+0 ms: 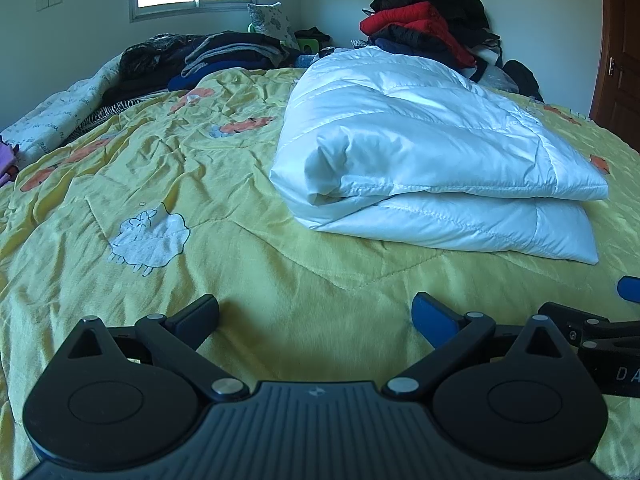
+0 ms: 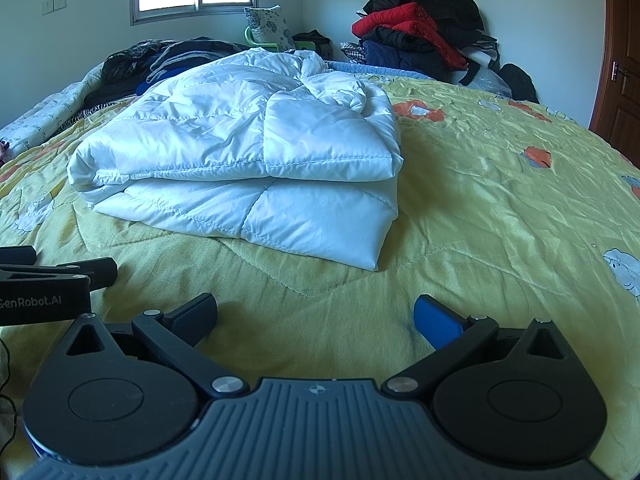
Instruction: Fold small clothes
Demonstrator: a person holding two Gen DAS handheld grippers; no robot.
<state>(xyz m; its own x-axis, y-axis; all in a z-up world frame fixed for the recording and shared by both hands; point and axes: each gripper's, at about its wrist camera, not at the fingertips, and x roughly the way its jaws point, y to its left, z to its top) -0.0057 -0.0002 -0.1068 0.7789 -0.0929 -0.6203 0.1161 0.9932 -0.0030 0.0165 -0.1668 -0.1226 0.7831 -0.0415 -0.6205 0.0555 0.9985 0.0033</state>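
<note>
**Folded Jacket Left on the Bed**

The white padded jacket (image 2: 248, 152) was laid folded on the yellow bedspread (image 2: 500, 208). The left gripper (image 1: 316, 316) and right gripper (image 2: 316, 316) were held spread and empty just short of it, apparently released.

In the right wrist view, the left tool (image 2: 60, 276) carries white lettering on its black side that reads "enRobot.AI"; the first character at the picture's edge is cut off and cannot be made out. In the left wrist view, the right tool (image 1: 624, 312) shows the white letters "D A" on its black body before the frame cuts the rest. The script printed on the white bedding (image 1: 52, 120) at the far left is too small to read.
</note>
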